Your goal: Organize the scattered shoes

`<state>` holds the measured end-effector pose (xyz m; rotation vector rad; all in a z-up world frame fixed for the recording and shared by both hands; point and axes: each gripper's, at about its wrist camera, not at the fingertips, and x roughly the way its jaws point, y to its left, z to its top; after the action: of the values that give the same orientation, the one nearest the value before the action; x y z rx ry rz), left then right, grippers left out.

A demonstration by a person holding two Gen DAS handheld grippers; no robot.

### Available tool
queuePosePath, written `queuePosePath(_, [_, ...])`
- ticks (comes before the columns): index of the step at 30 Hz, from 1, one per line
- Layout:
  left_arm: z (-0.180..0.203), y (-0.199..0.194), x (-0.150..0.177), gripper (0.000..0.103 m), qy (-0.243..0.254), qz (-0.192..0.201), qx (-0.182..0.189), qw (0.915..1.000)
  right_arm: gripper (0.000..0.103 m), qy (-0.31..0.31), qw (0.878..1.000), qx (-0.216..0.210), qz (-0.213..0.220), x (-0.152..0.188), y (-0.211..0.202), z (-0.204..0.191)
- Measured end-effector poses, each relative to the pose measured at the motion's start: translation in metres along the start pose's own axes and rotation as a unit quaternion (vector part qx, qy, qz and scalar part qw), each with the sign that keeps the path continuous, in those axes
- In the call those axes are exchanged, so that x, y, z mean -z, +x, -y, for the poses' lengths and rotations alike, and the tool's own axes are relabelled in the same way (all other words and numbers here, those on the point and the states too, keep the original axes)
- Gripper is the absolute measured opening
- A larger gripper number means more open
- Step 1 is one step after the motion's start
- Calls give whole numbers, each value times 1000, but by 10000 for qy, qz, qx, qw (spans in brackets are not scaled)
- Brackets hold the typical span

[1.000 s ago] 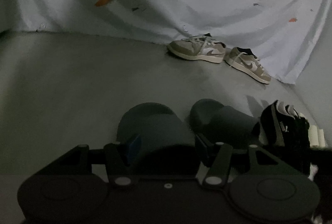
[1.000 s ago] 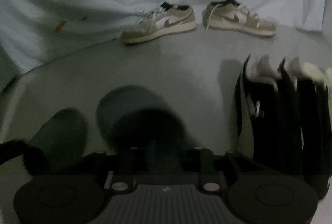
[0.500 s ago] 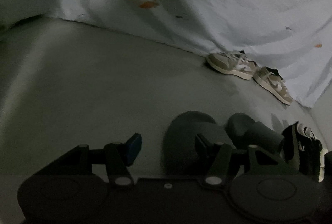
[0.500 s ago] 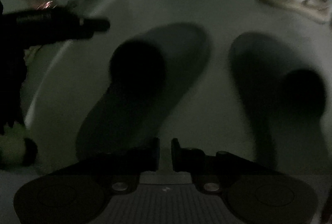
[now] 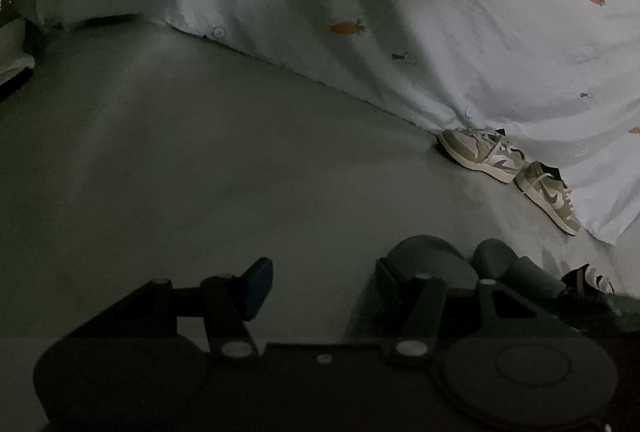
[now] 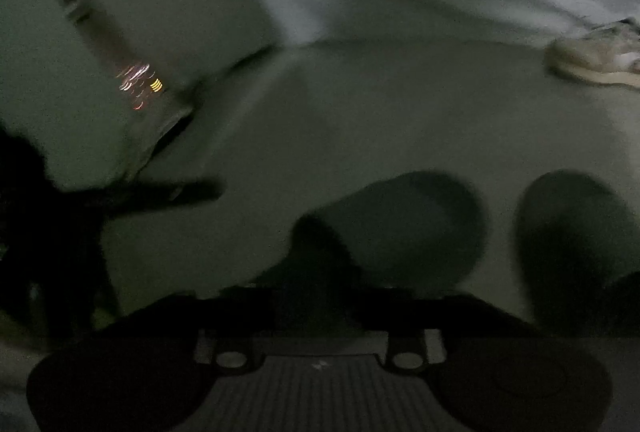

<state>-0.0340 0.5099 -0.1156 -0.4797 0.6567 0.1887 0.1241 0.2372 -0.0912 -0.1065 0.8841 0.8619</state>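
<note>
Left tongs: our left tongs (image 5: 324, 278) stand released, with only bare floor (image 5: 200, 172) between the blue pad and the dark one; they grasp nothing.
Right tongs: our right tongs (image 6: 320, 306) are opening; that view is dark and smeared, and we see nothing pressed between the fingers, so we take them as empty.
Shoes: two dark slippers (image 5: 432, 264) lie side by side just past our left tongs' right finger; in the right view the same pair (image 6: 404, 228) sits close ahead. A pair of tan sneakers (image 5: 484, 154) stands heel to toe against the hanging white sheet (image 5: 440, 12), well apart from the slippers. A black-and-white sneaker (image 5: 588, 278) pokes in at the right edge, beside the slippers.
Risk, nudging: the left tongs' right finger sits so near the closer slipper that, we judge, a sideways sweep could knock it out of line.
Risk, poor sight: the dim, blurred right view could make us misjudge where a slipper rim lies and close on air or on both slippers.
Risk, sheet: reaching for the tan sneakers, we could snag the sheet hem, which touches the floor right behind them.
Edges: the sheet bounds the far side; a dark object (image 6: 132, 192) crosses the floor at the left of the right view, what it is we cannot tell.
Open room: the floor left and ahead of the left tongs is wide and bare, good for swinging or setting shoes down.
</note>
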Motion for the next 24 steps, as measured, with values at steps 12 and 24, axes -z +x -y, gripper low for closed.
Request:
queuePosePath(12, [15,10,-12,58,238,8,419,9988,88,-159,9969,-751,-148,-31,62,26])
queuePosePath(24, [5,12,-16,58,22,31,370,9993,54,1597,9856,555,96,-30,64,14])
